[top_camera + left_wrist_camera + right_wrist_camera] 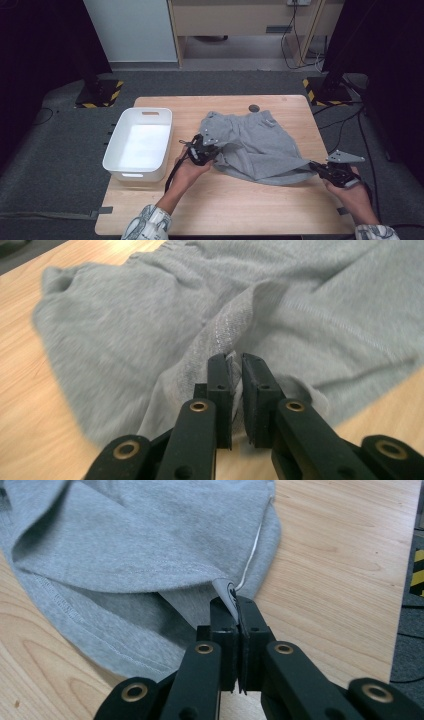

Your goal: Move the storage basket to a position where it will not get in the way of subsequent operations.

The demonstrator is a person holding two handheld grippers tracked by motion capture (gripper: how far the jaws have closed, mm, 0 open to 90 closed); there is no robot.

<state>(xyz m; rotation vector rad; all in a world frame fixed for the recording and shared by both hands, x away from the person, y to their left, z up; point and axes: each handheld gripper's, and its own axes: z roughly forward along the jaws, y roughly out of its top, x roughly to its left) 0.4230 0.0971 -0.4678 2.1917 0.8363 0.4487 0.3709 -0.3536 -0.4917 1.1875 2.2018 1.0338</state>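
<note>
White plastic bin [137,144] set left of left gripper [206,148], open top up, likely kept as drop spot for garment. Grey shorts [250,145] spread on wooden table [225,205], stretched between both grippers. Left gripper [236,371]: jaws nearly together, fold of grey fabric [220,335] pinched near leg hem, lifted slightly off table. Right gripper [325,170] at near right table edge; in right gripper view, right gripper [235,612] pressed shut on shorts corner [227,591] beside white drawcord [255,550]. Two-point hold judged as preparation for folding or lifting.
</note>
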